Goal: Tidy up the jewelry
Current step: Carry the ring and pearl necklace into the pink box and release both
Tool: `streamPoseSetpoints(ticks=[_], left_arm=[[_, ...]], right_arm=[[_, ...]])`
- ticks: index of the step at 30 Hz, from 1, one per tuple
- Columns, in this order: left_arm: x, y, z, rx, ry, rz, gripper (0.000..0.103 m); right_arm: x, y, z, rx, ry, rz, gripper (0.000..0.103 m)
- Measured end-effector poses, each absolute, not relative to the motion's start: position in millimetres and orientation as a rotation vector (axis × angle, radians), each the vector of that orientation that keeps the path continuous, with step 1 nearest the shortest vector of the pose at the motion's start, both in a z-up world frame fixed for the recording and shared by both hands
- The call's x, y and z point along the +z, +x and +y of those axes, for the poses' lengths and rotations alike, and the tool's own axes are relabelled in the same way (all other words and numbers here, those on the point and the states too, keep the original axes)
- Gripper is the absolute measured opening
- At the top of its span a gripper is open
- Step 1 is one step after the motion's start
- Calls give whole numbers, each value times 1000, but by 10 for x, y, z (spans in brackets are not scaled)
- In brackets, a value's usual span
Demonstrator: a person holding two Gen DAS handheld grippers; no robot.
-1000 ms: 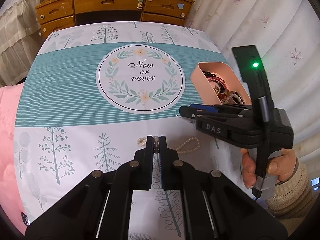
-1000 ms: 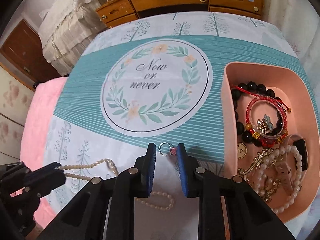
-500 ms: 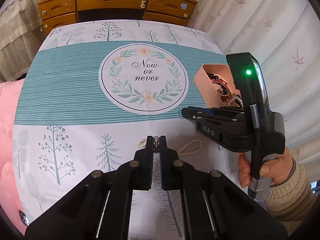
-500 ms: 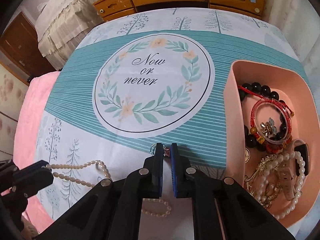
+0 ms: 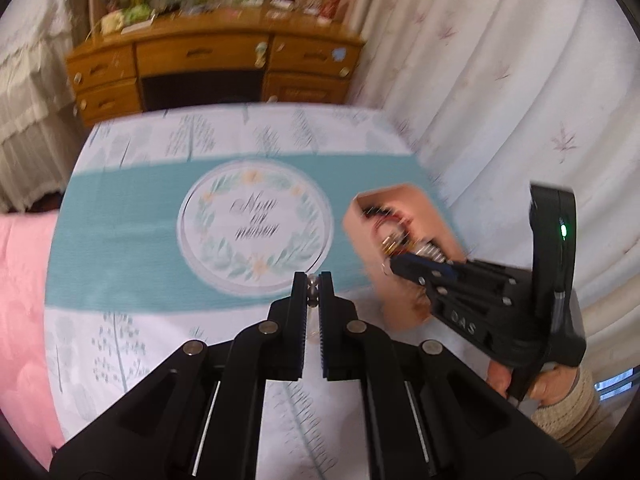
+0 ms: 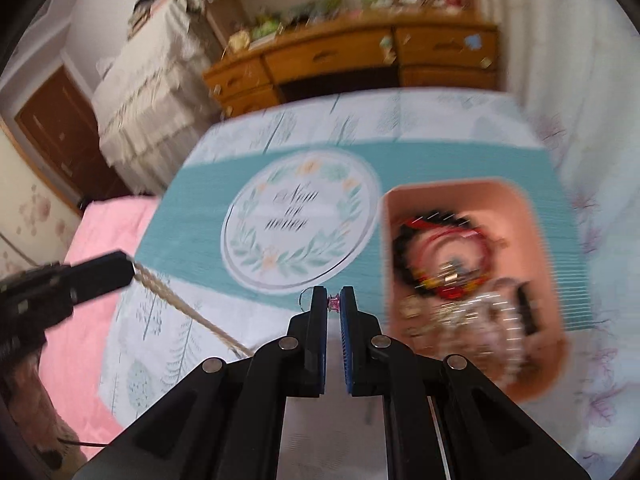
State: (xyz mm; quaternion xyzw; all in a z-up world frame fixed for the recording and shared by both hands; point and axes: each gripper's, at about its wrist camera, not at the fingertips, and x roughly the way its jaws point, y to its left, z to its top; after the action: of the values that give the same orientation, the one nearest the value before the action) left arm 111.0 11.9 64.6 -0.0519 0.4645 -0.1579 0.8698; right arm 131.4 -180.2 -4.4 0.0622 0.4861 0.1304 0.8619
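On the printed tablecloth (image 6: 192, 184) the pink tray (image 6: 548, 264) of jewelry lies ahead-right of the right gripper (image 6: 333, 303), nearer to it than to the left. Left gripper (image 5: 313, 290) is clamped on the pearl necklace (image 6: 188, 308); strand hangs taut toward the table. Right fingers pinch a ring (image 6: 333, 302) with a pink stone, lifted, short of tray rim.

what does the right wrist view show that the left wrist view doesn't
Only the right wrist view shows the pearl strand stretched taut from the left gripper, the pink stone of the small silver ring in the right gripper, and the pink plastic box from above.
Only the left wrist view shows the hand holding the right gripper.
Both show the teal "Now or never" tablecloth and wooden dresser.
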Motion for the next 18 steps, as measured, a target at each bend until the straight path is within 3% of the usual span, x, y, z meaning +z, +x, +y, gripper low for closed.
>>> streamPoseSetpoints(ticks=[10,18], left_arm=[[1333,1452,-613,-422,-96,825,3],[1169,1765,-1077,-464,-94,870,3]], right_arm=[[260,1180,-2787,130,206,932,7],[-84,1402,-3094,91,268,968,7]])
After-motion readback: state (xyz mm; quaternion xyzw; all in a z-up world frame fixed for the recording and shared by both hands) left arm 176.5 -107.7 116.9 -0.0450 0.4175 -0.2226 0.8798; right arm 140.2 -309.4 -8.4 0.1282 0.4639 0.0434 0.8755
